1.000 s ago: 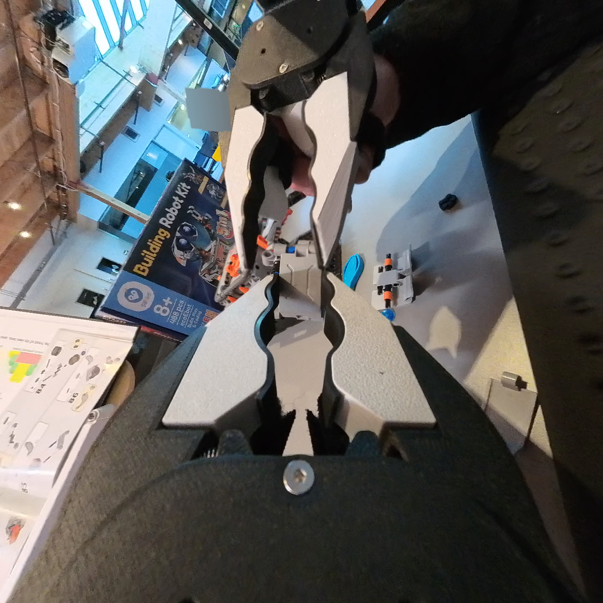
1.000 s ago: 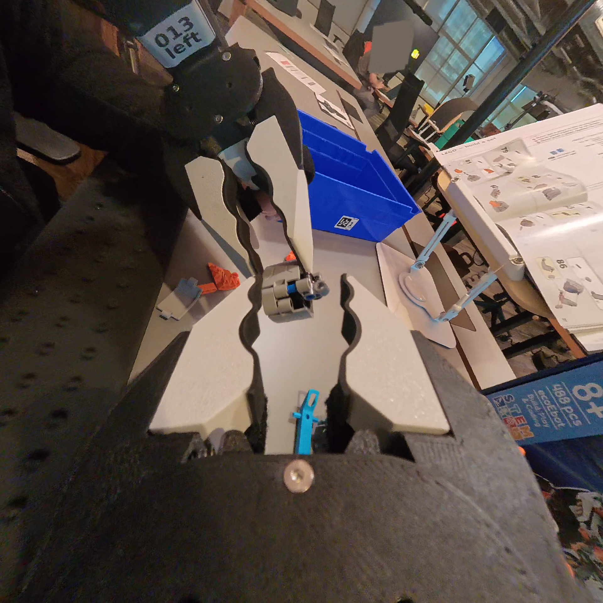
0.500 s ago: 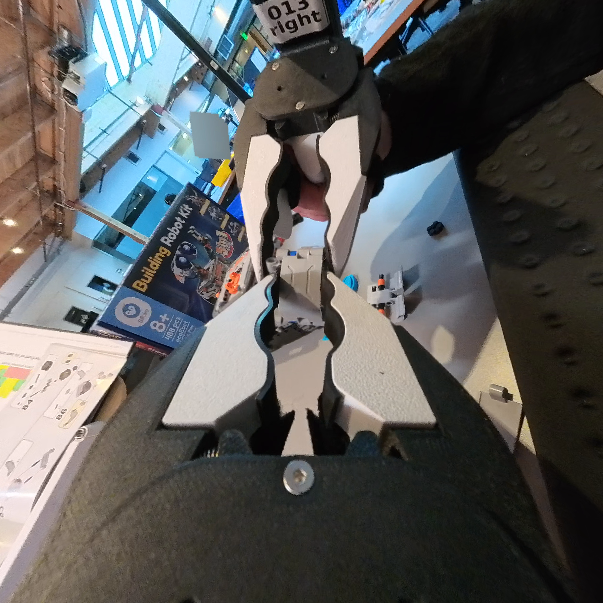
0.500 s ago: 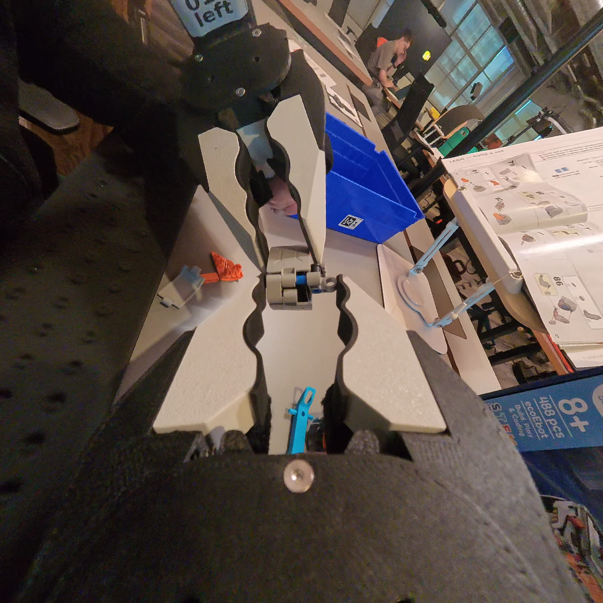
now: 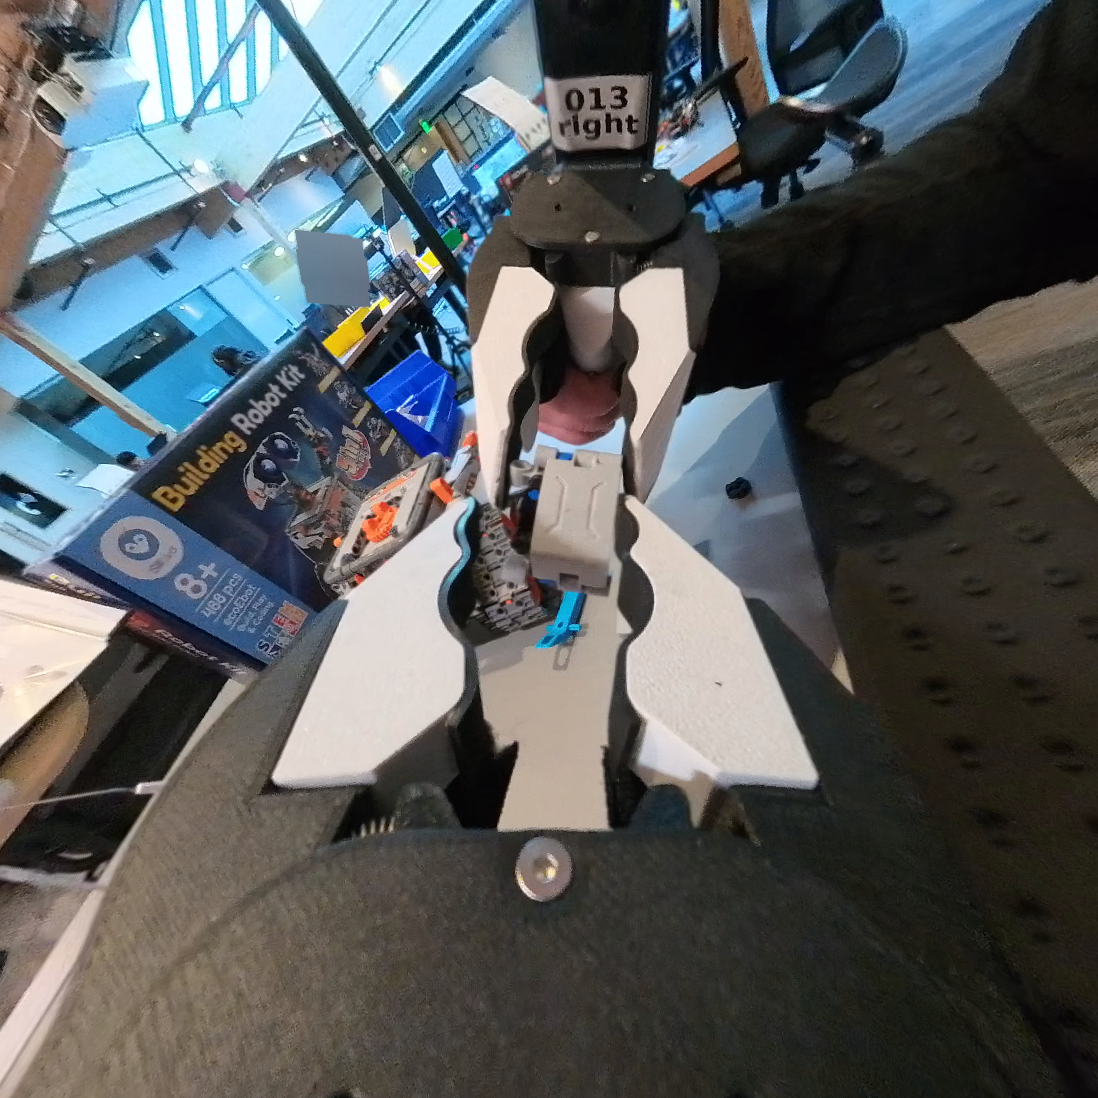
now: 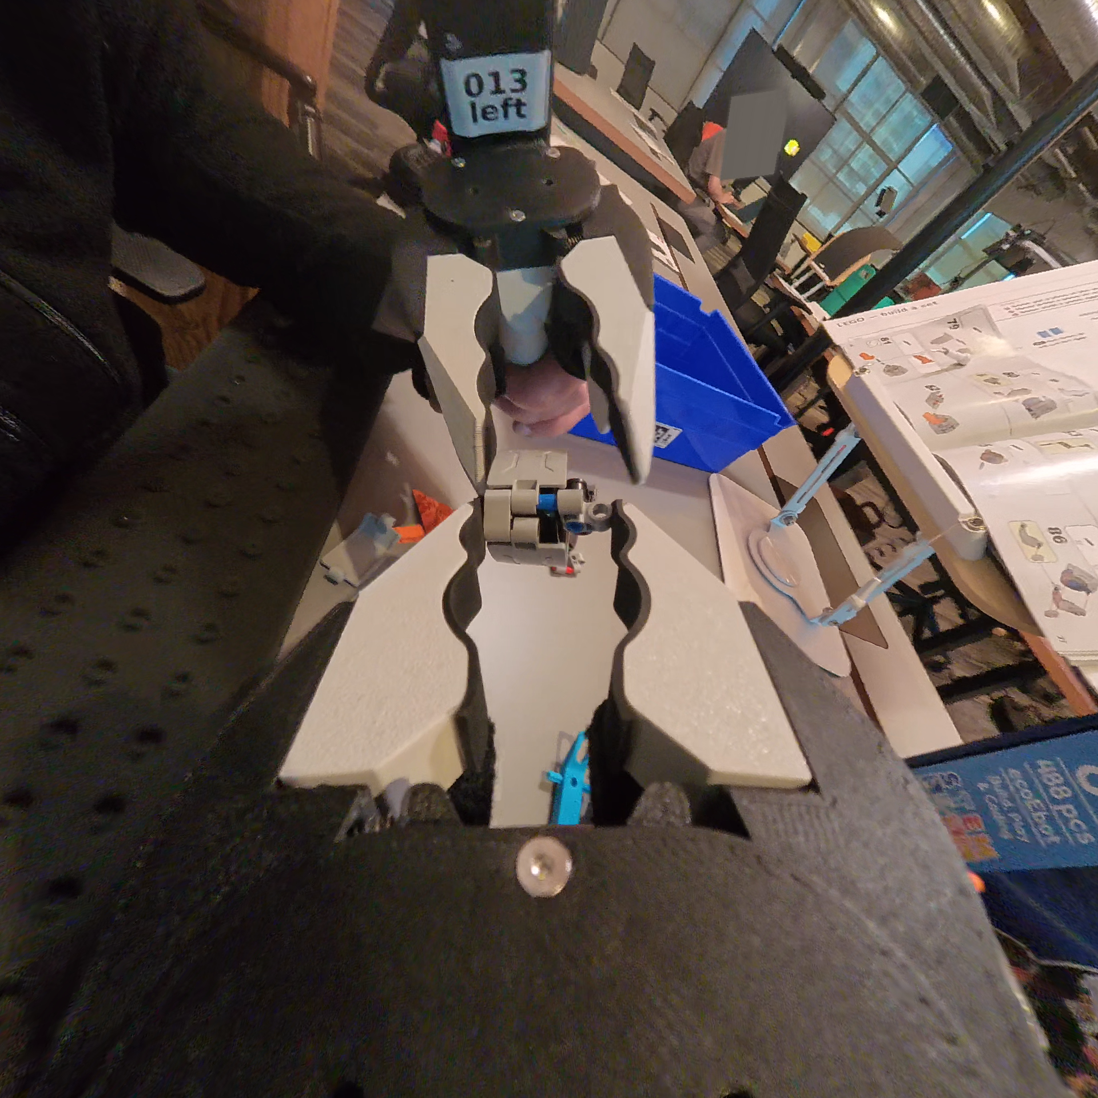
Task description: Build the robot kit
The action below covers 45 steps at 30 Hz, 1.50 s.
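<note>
A grey brick assembly (image 6: 526,523) with blue pins and a dark tracked part hangs above the white table (image 6: 535,665). My right gripper (image 6: 543,514) is shut on it, one pad on the grey block and the other on the side connector. In the left wrist view it comes down from above (image 5: 564,469) onto the assembly (image 5: 573,523). My left gripper (image 5: 549,511) is open around the assembly's other end. In the right wrist view (image 6: 555,475) one of its fingers (image 6: 466,416) lies against the block while the other (image 6: 627,416) stands clear.
A light blue piece (image 5: 561,621) lies on the table under the assembly. Also there: a kit box (image 5: 208,505), a grey frame with orange parts (image 5: 380,523), a blue bin (image 6: 701,392), orange and pale blue pieces (image 6: 380,535), a booklet on a stand (image 6: 980,416) and a black bit (image 5: 737,488). Less than 4 cm separates the two grippers' tips.
My left gripper's jaws have opened off the assembly it was clamping. The right gripper closed on it earlier and keeps hold. Both grippers tilted more upright.
</note>
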Available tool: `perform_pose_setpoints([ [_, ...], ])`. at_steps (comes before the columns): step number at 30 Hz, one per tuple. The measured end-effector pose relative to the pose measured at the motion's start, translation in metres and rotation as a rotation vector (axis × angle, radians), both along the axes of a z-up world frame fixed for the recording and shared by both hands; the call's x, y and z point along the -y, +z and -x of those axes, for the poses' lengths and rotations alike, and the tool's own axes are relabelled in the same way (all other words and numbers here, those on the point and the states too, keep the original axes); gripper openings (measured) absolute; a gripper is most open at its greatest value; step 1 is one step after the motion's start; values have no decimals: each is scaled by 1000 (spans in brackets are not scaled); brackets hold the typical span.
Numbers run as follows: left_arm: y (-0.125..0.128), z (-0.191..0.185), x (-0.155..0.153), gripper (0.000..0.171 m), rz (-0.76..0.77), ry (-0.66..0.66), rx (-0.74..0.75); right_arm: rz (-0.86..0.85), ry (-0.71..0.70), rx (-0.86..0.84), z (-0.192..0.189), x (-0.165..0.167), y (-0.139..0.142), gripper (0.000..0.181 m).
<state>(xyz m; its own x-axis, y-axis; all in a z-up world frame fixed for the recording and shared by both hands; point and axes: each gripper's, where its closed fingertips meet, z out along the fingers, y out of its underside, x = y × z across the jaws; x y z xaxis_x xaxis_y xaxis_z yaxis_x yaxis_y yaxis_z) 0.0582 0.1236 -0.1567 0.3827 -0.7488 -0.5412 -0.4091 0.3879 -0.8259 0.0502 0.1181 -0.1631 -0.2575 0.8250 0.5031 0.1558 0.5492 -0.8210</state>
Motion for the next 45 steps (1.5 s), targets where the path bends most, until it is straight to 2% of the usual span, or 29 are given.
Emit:
perform_pose_setpoints([
  [3,0,0,4,45,64,-49,29,69,43,-2,0,5,0,40],
  [4,1,1,4,50,79,-58,32,89,52,-4,0,5,1,40],
  [5,2,2,7,62,104,-81,35,108,58,-18,0,5,4,40],
  [7,6,3,9,61,144,-105,80,147,71,-44,-2,6,10,40],
  [10,-6,-3,12,56,182,-129,37,185,94,-50,-3,8,12,40],
  [14,-7,-8,14,37,186,-138,38,221,138,-51,-2,15,12,40],
  [22,-3,-9,18,31,154,-122,25,258,175,-52,-4,19,14,39],
  [26,-3,-10,19,30,188,-131,34,265,178,-44,-4,20,13,39],
  [36,-4,-13,8,35,327,-164,167,374,138,-36,-2,9,15,38],
  [39,-2,-10,1,33,438,-176,246,477,131,-34,0,1,16,41],
  [43,-1,-7,-6,33,562,-200,345,496,103,-11,0,-7,12,46],
  [45,-2,-8,-7,33,592,-211,370,514,99,-3,-1,-10,11,44],
])
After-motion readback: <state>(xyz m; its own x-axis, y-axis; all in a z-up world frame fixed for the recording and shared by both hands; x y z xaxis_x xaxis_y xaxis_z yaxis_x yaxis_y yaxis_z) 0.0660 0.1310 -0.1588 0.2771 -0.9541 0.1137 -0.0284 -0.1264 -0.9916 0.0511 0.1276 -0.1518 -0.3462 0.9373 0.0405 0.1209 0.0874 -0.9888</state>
